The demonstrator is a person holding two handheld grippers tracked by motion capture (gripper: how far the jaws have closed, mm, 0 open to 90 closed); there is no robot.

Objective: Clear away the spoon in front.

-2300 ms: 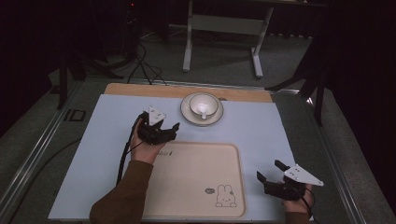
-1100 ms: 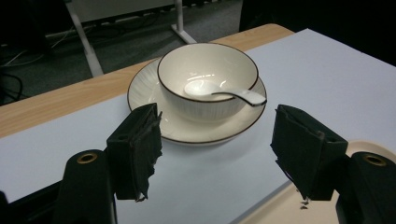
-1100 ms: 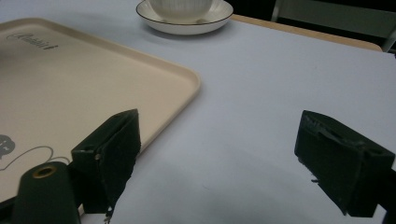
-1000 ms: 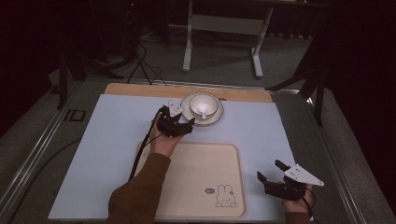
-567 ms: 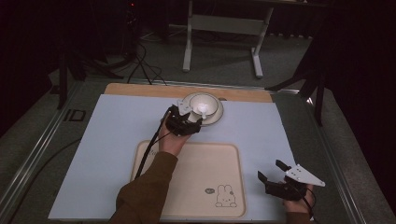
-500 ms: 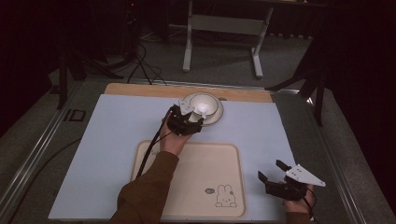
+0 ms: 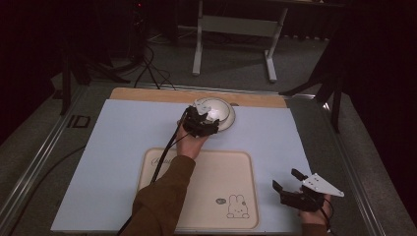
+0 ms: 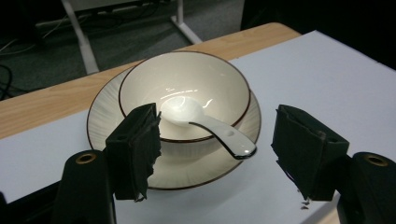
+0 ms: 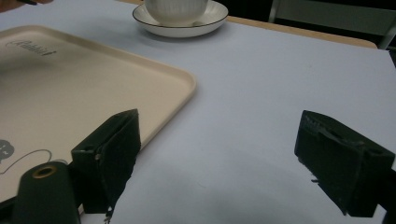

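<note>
Left tongs (image 8: 217, 149) stand wide apart and grasp nothing, poised just in front of the bowl (image 8: 184, 95). Between the jaws, in the left gripper view, a white spoon (image 8: 205, 126) lies in the bowl with its handle sticking out over the rim toward the camera. The bowl sits on a saucer (image 8: 107, 121) with a dark rim line, and the saucer rests partly on the wooden edge of the table (image 8: 42, 105) and partly on the pale blue mat (image 8: 327, 79). From the high view, the left tongs (image 7: 204, 118) overlap the near left side of the bowl (image 7: 219, 110) at the far edge of the mat (image 7: 113, 147), the hand (image 7: 189, 142) and brown sleeve reaching over the cream tray (image 7: 206, 196). Right tongs (image 7: 287, 182) rest at the near right corner of the mat, well apart from the bowl, just beside the tray. Their jaws are spread wide in the right gripper view (image 9: 215, 163), with only bare mat between them
</note>
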